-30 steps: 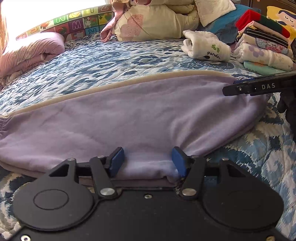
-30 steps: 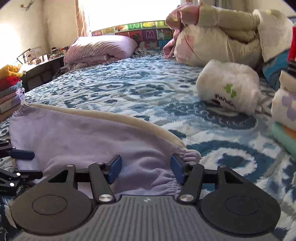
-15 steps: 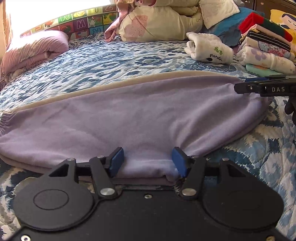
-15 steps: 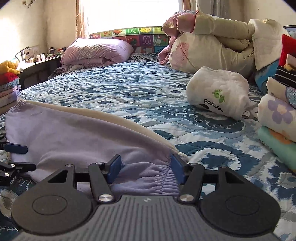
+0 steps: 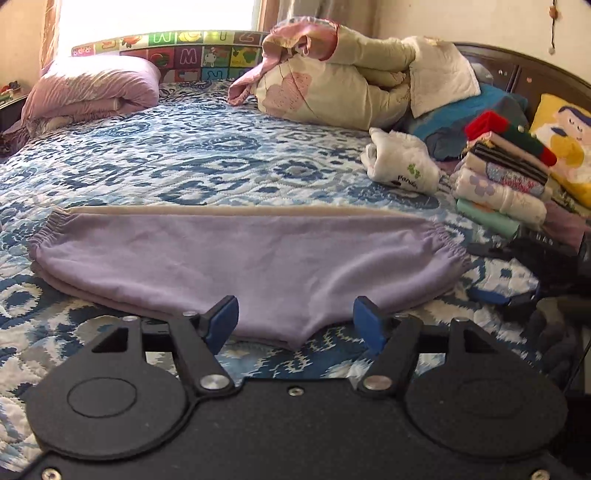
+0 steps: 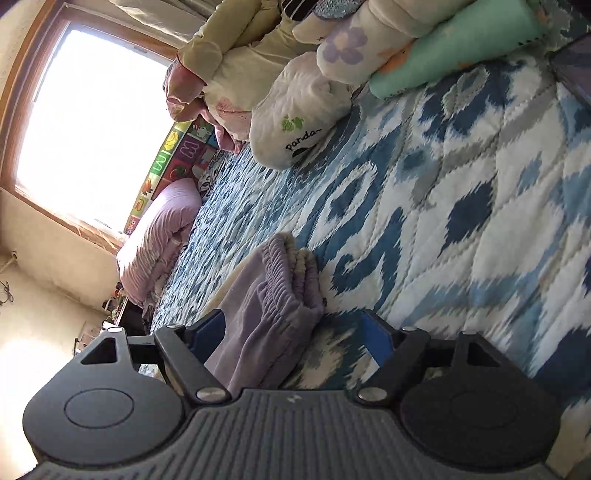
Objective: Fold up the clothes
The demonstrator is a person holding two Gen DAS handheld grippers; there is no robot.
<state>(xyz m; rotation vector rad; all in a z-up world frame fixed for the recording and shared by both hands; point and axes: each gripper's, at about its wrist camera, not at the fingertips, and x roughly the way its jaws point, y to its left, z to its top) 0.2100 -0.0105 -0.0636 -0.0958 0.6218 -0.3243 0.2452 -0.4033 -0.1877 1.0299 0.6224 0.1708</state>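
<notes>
Sunlit window (image 6: 92,129), cream wall (image 5: 424,18), dark headboard (image 5: 517,74)

The left tongs (image 5: 295,321) have blue pads on black linkage arms with silver pivot screws, above a smooth black plate bearing two round discs. The right tongs (image 6: 295,332) match, though their plate is ribbed grey with a small, possibly logo, mark at 12 o'clock.

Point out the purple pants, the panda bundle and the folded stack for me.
Purple pants (image 5: 236,258): left wrist view, middle of the flat cloth.
Panda bundle (image 5: 402,166): left wrist view, its white front above the lettering.
Folded stack (image 5: 498,188): left wrist view, the flowered piece midway down.
</notes>
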